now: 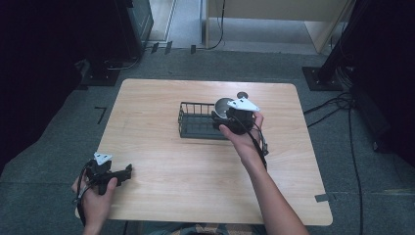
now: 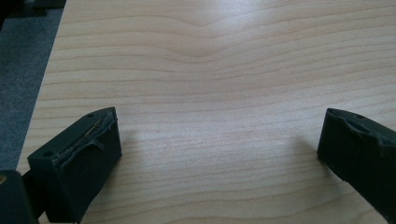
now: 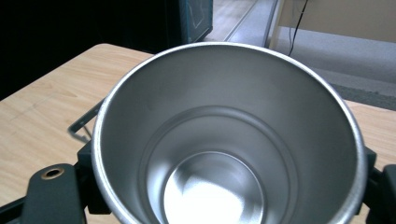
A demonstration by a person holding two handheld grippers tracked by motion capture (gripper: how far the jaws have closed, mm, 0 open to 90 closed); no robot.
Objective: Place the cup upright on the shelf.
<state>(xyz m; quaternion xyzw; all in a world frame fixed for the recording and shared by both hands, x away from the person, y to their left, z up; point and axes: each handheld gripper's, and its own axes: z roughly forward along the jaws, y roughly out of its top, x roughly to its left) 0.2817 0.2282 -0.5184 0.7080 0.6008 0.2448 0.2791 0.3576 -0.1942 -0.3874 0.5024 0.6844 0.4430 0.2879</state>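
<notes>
My right gripper view looks straight down into a shiny round stainless-steel cup: smooth inner wall, bright base, rim almost as wide as the frame, my two black jaws pressed on its outer wall at 9 and 3 o'clock, so my right gripper is pinching the cup. The high view adds where that is: cup held at the 3 o'clock end of a black wire rectangular basket, which sits just past the centre of the light wooden table toward 1 o'clock; whether the cup touches the basket I cannot tell. A bit of basket wire shows at 9 o'clock of the cup in the right gripper view. My right hand reaches forward, forearm running up from 6 o'clock. My left gripper is spread wide, jaws far apart over bare table wood. In the high view it lies low at the table's 7 o'clock corner, left gripper pointing to 3 o'clock, my left hand wrapped round its grip, well apart from the cup.
</notes>
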